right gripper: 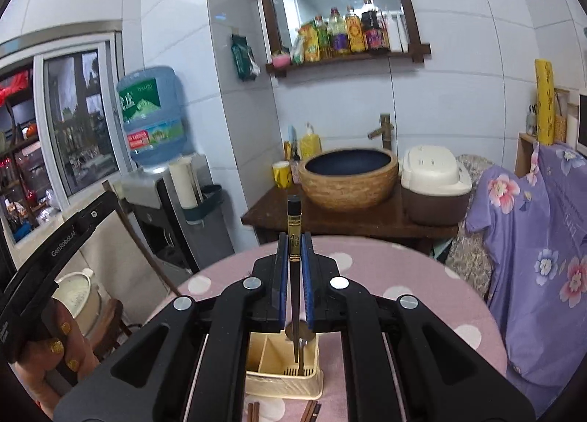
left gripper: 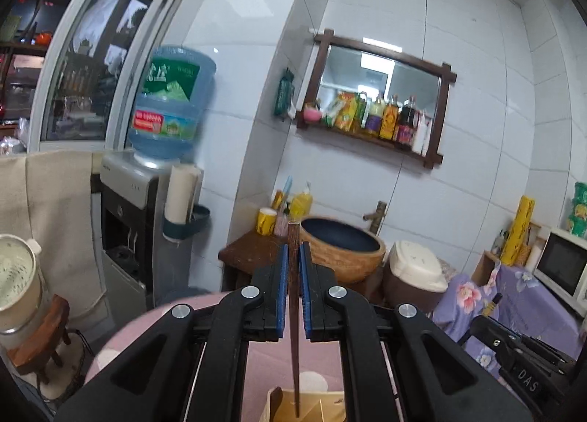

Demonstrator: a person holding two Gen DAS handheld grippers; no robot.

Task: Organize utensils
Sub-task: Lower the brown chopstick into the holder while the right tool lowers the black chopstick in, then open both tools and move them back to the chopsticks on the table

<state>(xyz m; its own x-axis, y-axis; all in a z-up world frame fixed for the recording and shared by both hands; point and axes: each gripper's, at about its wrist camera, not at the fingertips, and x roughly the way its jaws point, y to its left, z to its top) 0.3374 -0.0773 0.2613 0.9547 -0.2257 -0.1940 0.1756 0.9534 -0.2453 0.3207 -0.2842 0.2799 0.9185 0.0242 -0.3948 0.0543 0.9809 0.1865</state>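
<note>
My left gripper [left gripper: 292, 257] is shut on a brown wooden chopstick [left gripper: 293, 319] held upright, its lower tip over a cream utensil holder [left gripper: 273, 403] at the bottom edge. My right gripper [right gripper: 292, 249] is shut on a black chopstick with a gold band [right gripper: 294, 231], also upright, its lower end reaching into the right compartment of the cream divided utensil holder [right gripper: 282, 381] on the pink dotted table [right gripper: 403, 275]. A metal spoon [right gripper: 300, 334] stands in that compartment. More brown chopsticks [right gripper: 312, 411] lie on the table in front of the holder.
Behind the table stand a wooden counter [right gripper: 330, 216] with a basin [right gripper: 348, 176], a rice cooker [right gripper: 433, 172] and a yellow cup [right gripper: 281, 172]. A water dispenser [right gripper: 157, 165] is at the left, purple flowered cloth [right gripper: 532, 238] at the right. The left gripper's body [right gripper: 44, 264] shows at the left.
</note>
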